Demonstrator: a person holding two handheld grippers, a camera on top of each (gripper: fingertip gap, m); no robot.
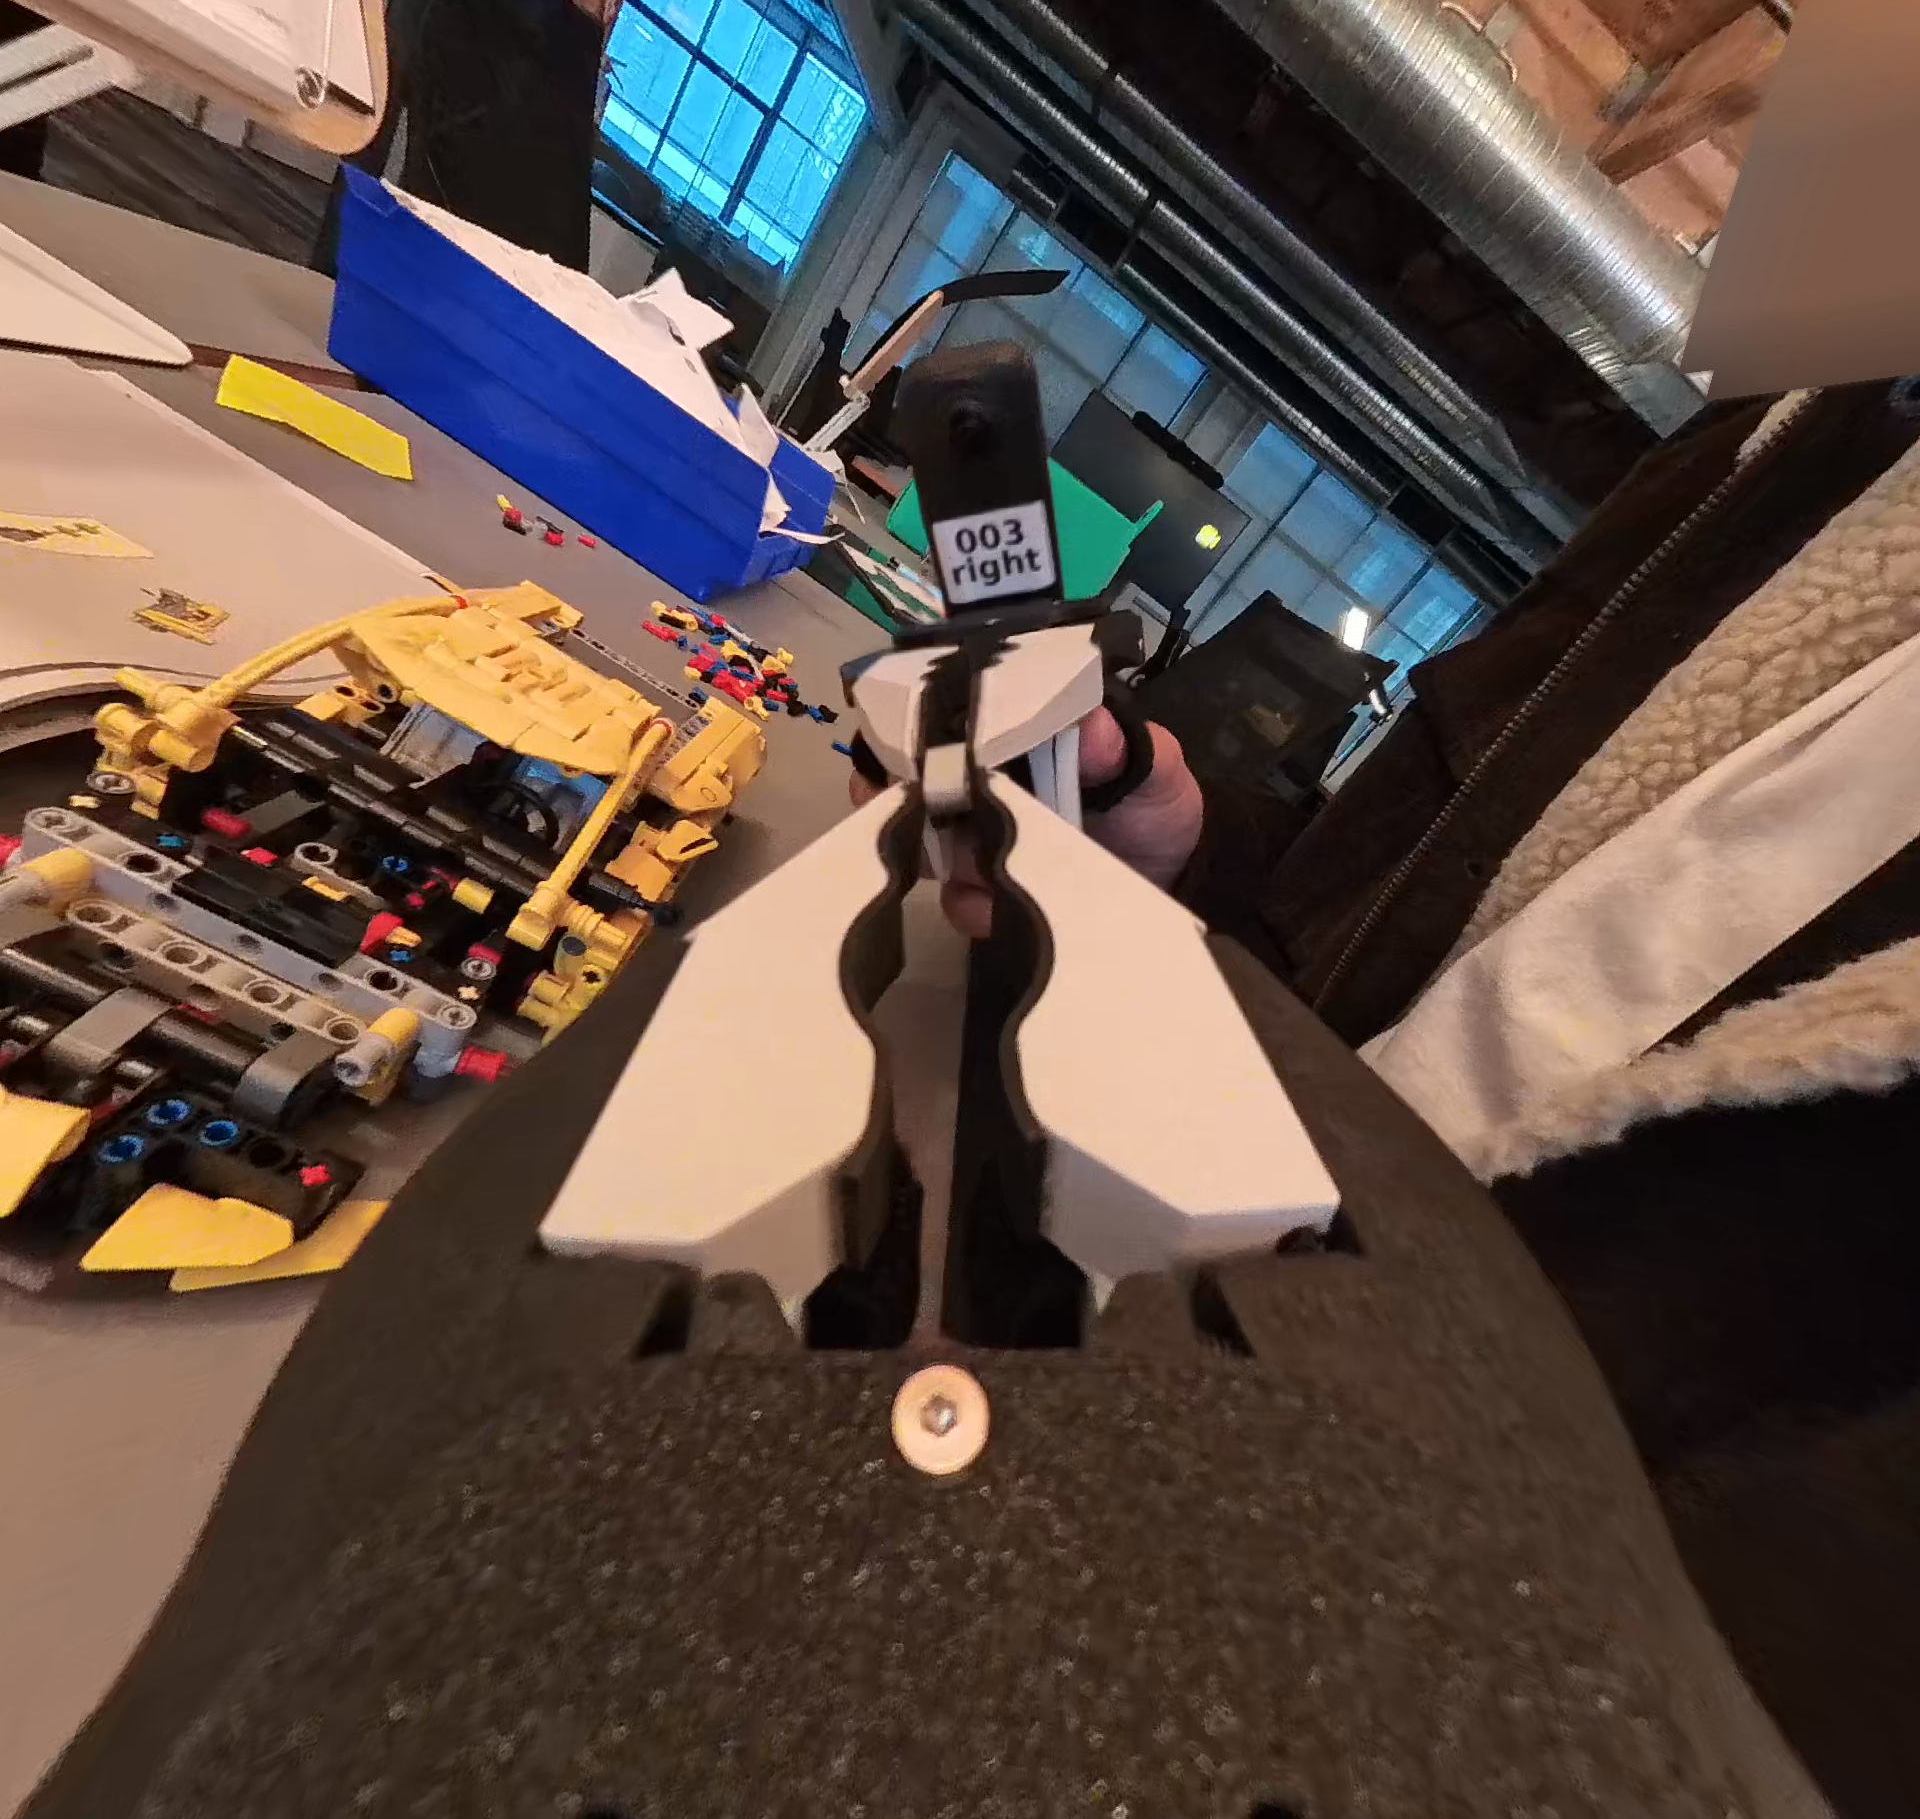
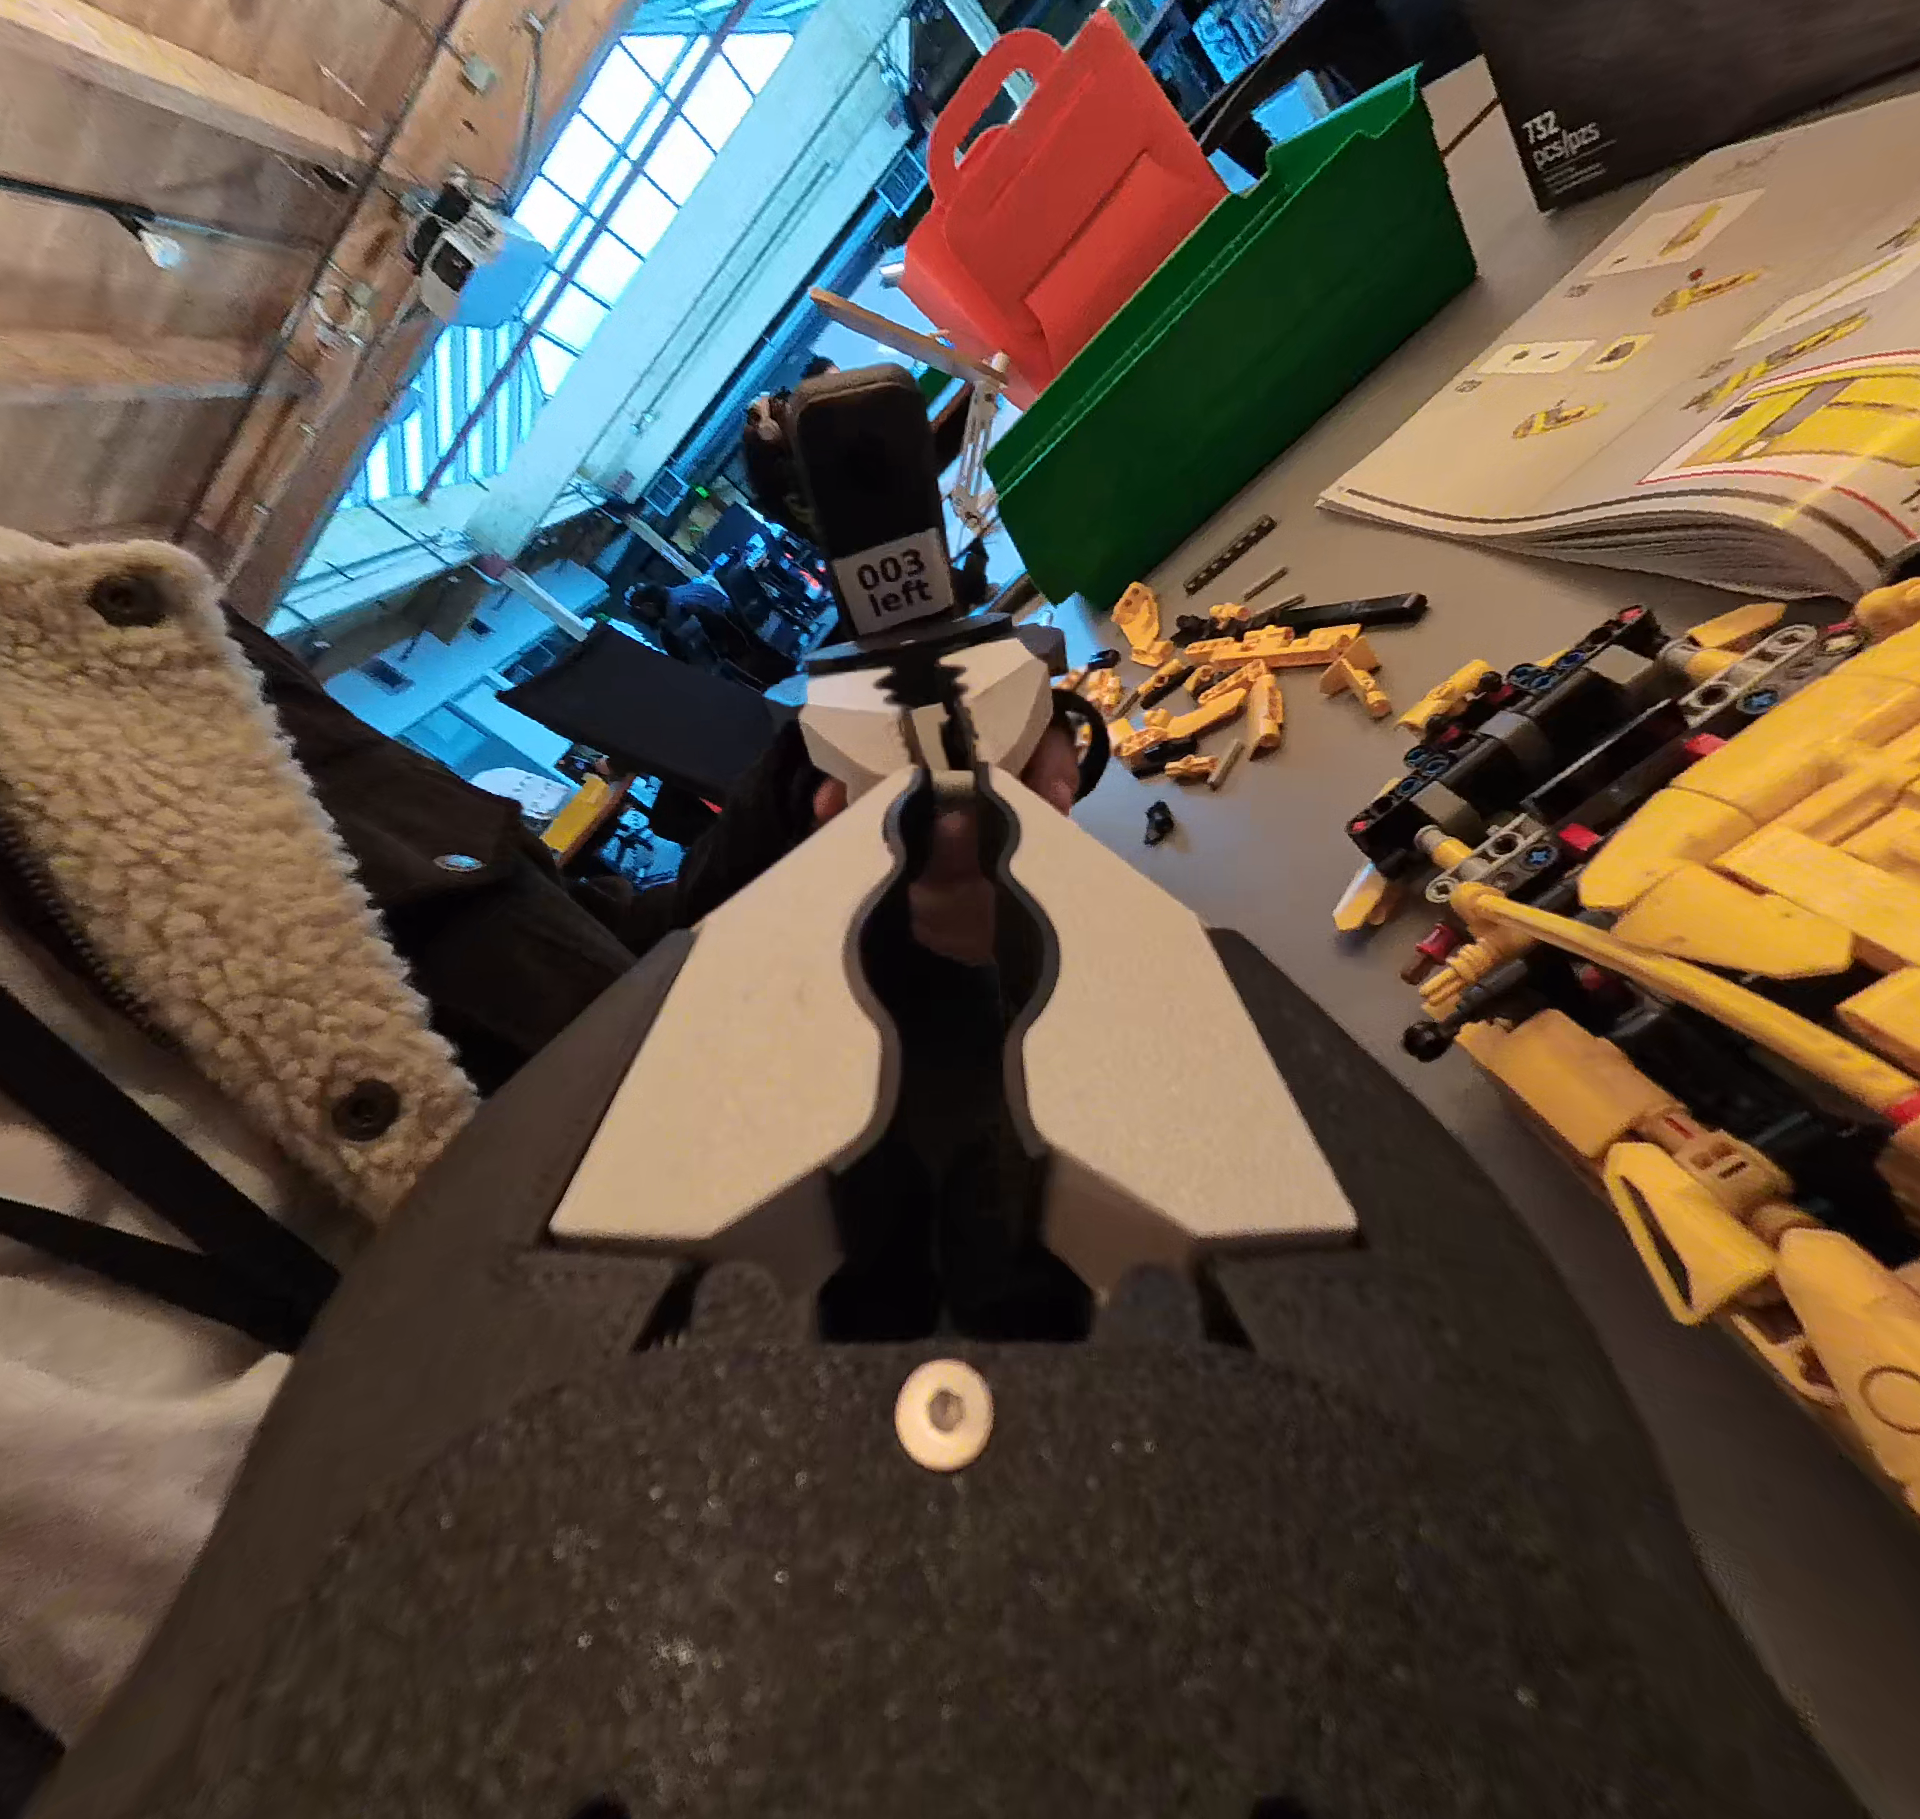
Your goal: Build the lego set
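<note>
My two grippers meet tip to tip above the table edge. In the left wrist view my left gripper (image 1: 948, 805) has its jaws nearly together on a small light grey piece (image 1: 945, 787), with the right gripper (image 1: 961, 730) facing it just beyond. In the right wrist view my right gripper (image 2: 948, 787) is closed on the same grey piece (image 2: 954, 784), with the left gripper (image 2: 935, 725) opposite. The partly built yellow and black car model (image 1: 364, 834) lies on the table, left of the left gripper and right of the right one (image 2: 1714, 886).
Small red, blue and black pins (image 1: 738, 657) and loose yellow parts (image 2: 1236, 678) lie scattered on the table. A blue bin (image 1: 540, 408), a green bin (image 2: 1247, 398) with a red carton (image 2: 1049, 200), an open instruction booklet (image 2: 1683, 439) and a black box (image 2: 1662, 55) stand behind. A person's fleece-lined jacket (image 1: 1662, 834) is close. My two grippers' fingertips are within a few centimetres of each other.
</note>
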